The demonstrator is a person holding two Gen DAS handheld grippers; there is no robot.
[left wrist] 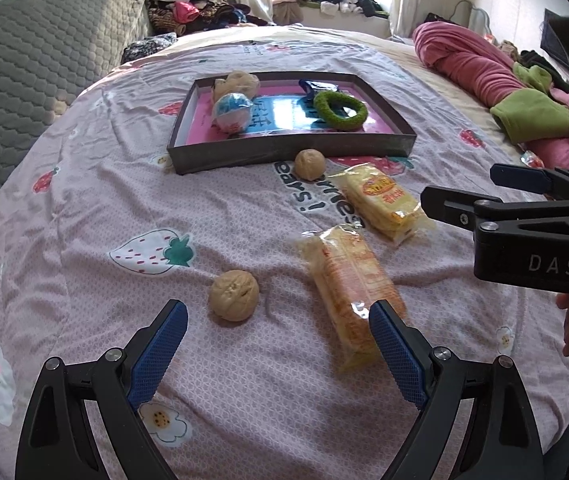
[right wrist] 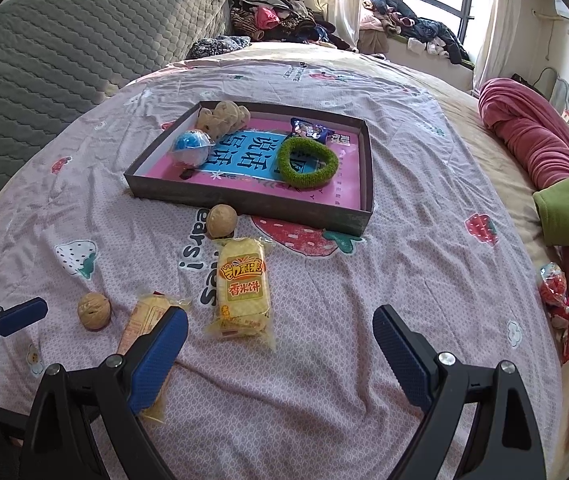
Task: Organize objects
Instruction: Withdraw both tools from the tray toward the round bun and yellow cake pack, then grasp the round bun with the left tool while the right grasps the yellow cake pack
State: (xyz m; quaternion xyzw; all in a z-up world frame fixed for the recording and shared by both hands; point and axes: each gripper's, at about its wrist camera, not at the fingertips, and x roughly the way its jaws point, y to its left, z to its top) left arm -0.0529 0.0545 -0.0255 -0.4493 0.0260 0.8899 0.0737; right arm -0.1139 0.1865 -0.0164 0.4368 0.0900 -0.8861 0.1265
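Your left tongs and right tongs gape wide, empty, over the bedspread. Crinkly rice-cracker packs and ridged walnuts lie near; beyond, the cardboard tray holds a fuzzy green ring. Only your right view shows the red candy wrapper.

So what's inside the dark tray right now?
The tray holds walnuts, a blue-and-white ball, a green ring and a blue snack packet. They partly cover its printed floor.
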